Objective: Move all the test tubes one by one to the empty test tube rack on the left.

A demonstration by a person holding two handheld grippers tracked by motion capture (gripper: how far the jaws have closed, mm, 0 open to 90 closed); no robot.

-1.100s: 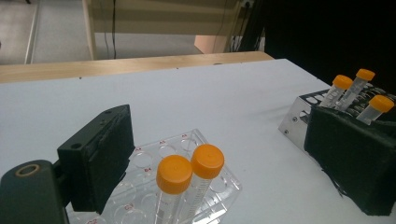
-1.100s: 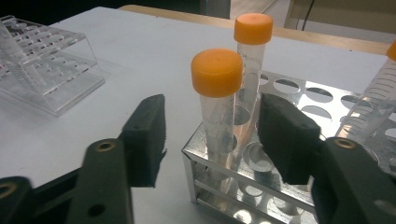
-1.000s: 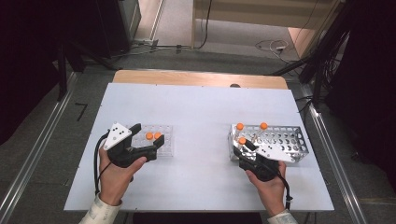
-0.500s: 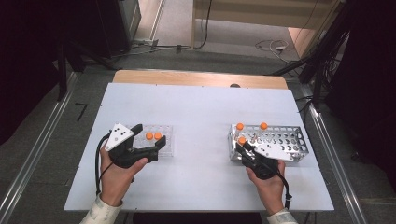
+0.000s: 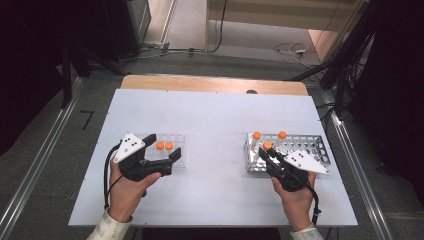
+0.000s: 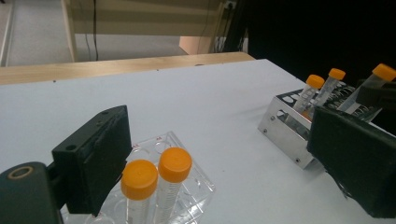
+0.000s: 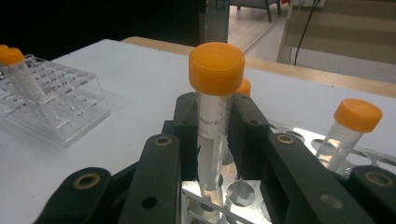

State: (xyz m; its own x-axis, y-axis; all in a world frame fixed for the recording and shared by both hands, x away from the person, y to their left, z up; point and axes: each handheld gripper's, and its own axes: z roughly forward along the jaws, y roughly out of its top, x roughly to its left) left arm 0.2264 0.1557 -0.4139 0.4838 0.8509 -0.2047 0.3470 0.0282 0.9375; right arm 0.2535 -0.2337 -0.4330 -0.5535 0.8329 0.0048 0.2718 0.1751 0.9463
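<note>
Now the right claw (image 7: 215, 135) has just closed on an orange-capped tube (image 7: 212, 121) in the metal rack (image 5: 320, 155); extraction looks next; the left claw (image 6: 219, 154) stands open.

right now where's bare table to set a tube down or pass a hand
The white table is bare between the clear plastic rack and the metal rack, and along the far side toward the wooden edge. It is crowded at the left gripper and at the right gripper, shut on an orange-capped tube.
</note>
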